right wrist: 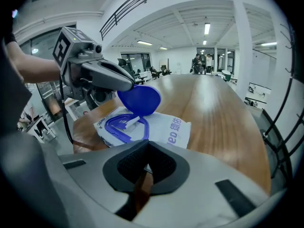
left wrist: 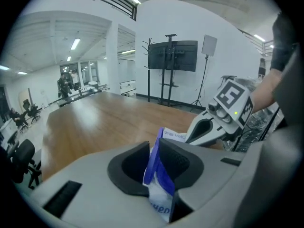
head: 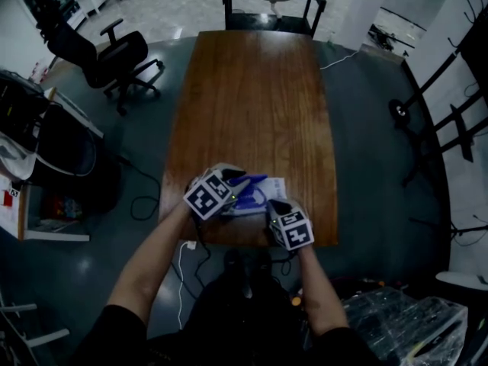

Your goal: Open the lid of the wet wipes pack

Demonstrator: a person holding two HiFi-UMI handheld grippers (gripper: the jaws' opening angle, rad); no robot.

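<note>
The left gripper (left wrist: 153, 151) is pinching the blue lid (right wrist: 139, 99), holding it raised over the wet wipes pack (right wrist: 168, 131), which is lying at the desk's (head: 252, 90) near edge. The right gripper (right wrist: 146, 151) is clamping the pack's near edge, which is mostly hidden behind its pads.

Left claw (left wrist: 153, 151) and right claw (right wrist: 145, 164) both clamped, tilted downward.

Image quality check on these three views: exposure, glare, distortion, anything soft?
Head view: underexposed and bluish, the wipes pack barely reads; only a soft sheen on the table. Left gripper view: well lit, strong fisheye with black corners; the lid in the left gripper is close and slightly soft. Right gripper view: bright glare streak down the table, curved ceiling beams, right gripper body blurred.
</note>
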